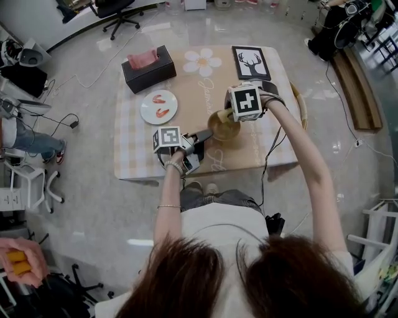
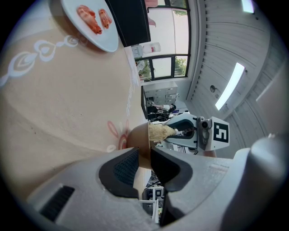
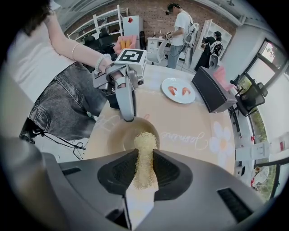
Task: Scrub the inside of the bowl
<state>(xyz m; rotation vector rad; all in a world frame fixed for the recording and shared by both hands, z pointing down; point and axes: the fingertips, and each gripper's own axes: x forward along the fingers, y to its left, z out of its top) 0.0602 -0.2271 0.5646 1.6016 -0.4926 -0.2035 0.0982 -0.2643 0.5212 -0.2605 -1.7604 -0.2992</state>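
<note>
A tan bowl stands on the beige table mat near the front edge of the table. My left gripper reaches in level from the left and is shut on the bowl's near rim; in the left gripper view the rim of the bowl sits pinched between the pads of the left gripper. My right gripper points steeply down over the bowl. In the right gripper view, the right gripper is shut on a pale fibrous scrubber whose tip hangs over the inside of the bowl.
A white plate with red shrimp-like pieces lies left of the bowl. A black tissue box stands at the back left, a framed deer picture at the back right. Cables trail over the floor, and an office chair stands beyond the table.
</note>
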